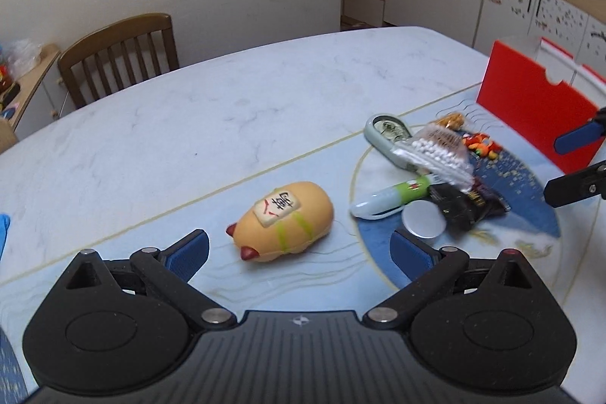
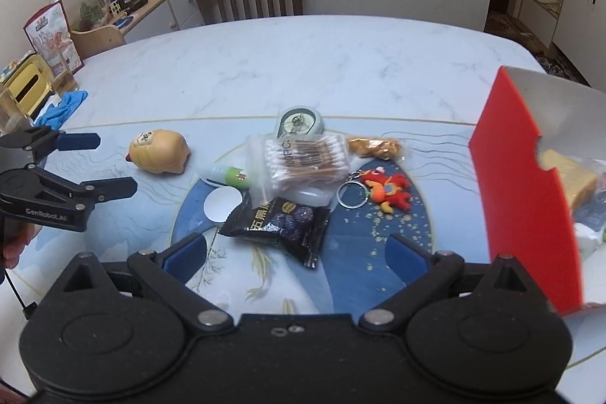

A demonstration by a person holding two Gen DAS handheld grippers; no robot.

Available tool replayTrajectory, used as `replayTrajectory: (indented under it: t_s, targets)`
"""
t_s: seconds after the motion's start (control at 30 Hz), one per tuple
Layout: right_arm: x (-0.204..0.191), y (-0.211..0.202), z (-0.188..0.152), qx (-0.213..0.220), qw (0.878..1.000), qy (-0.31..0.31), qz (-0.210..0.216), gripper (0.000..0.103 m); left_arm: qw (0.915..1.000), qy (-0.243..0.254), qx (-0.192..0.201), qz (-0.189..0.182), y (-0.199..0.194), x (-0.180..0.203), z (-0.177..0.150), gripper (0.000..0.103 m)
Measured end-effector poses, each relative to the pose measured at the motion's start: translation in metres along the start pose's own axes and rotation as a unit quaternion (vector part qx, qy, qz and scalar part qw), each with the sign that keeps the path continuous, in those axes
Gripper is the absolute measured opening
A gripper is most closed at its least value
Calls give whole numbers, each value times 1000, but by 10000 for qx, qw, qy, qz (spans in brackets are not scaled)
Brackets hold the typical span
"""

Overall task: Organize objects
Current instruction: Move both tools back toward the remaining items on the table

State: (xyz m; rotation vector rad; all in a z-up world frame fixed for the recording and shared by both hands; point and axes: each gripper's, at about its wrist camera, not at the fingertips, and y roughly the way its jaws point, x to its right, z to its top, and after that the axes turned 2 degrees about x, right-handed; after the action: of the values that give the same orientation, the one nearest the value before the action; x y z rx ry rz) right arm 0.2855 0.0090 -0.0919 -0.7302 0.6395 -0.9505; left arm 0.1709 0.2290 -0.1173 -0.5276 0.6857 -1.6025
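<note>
Table noted first: at its right edge a red box stands open, partly filled, with a heap just left of it — cotton swab bag, black snack packet, tape dispenser, keyring toy, white disc. The squishy toy is seen lying apart, left of the heap, directly ahead of the left gripper, long axis slanted. Both the left and the right gripper are held spread, nothing between; the left is judged nearer, path unobstructed.
</note>
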Motion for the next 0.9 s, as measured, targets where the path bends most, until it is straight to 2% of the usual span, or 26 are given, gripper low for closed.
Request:
replayTrajectory:
  t_s: [0.23,0.7,0.9]
  targets:
    - [-2,27,7,-196,9994,243,-113,101,10000,47,-71,-51,29,-9,6,102]
    - [-5,69,12,-507,9968,591,-172,99,9997,64,-125,-221,54,-16,1,102]
    - [-10,78,12,-635,9964,540,-161,93,9996,53,-113,-242,59,-17,-3,101]
